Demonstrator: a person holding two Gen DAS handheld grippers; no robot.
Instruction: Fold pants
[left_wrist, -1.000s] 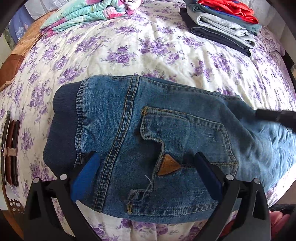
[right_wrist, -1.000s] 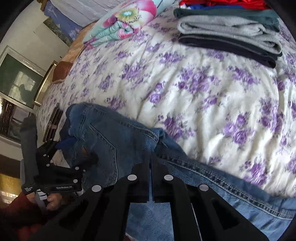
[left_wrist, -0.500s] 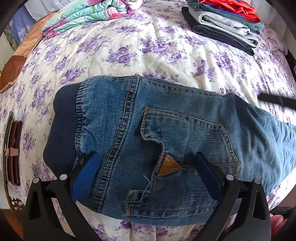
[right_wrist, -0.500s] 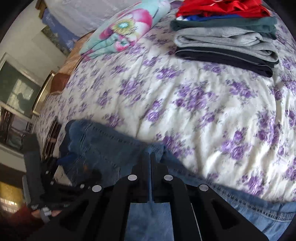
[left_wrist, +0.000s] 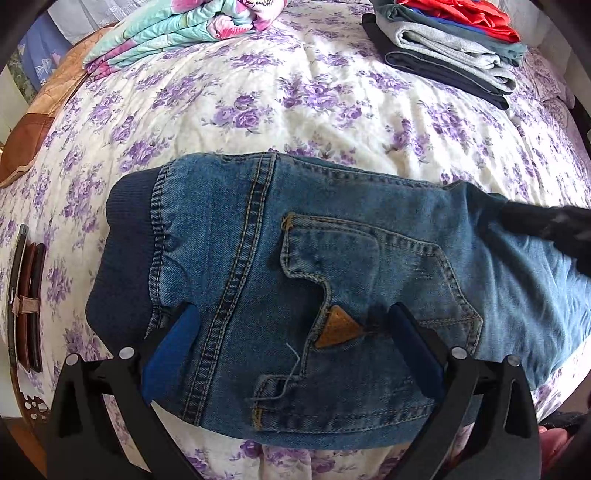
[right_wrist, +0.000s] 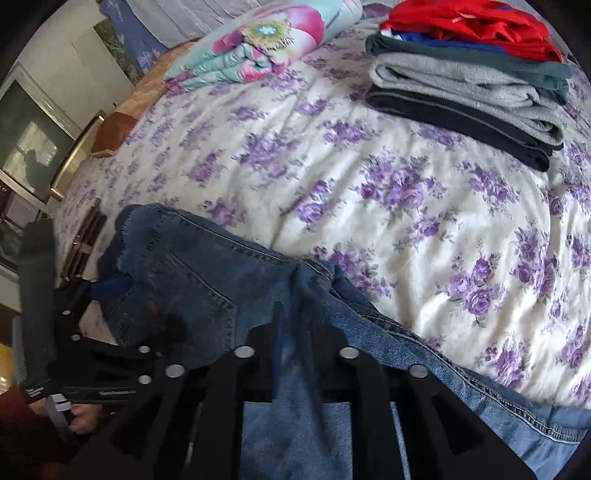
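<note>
The left gripper (left_wrist: 291, 325) stays wide open over the jeans (left_wrist: 332, 280), holding nothing. The right gripper (right_wrist: 295, 325), pinched shut on the jeans earlier, now shows a narrow gap around the denim and has moved closer to the left.

The jeans (left_wrist: 314, 295) lie flat on the flowered bedspread (left_wrist: 295, 103), waistband at 9 o'clock, back pocket facing up. The left gripper (left_wrist: 291, 350) sits at 6 o'clock, its blue pads wide apart over the denim. A stack of folded clothes (left_wrist: 450, 48) rests at 1 o'clock, a folded blanket (left_wrist: 177, 26) at 11, belts (left_wrist: 26, 299) at 9.
</note>
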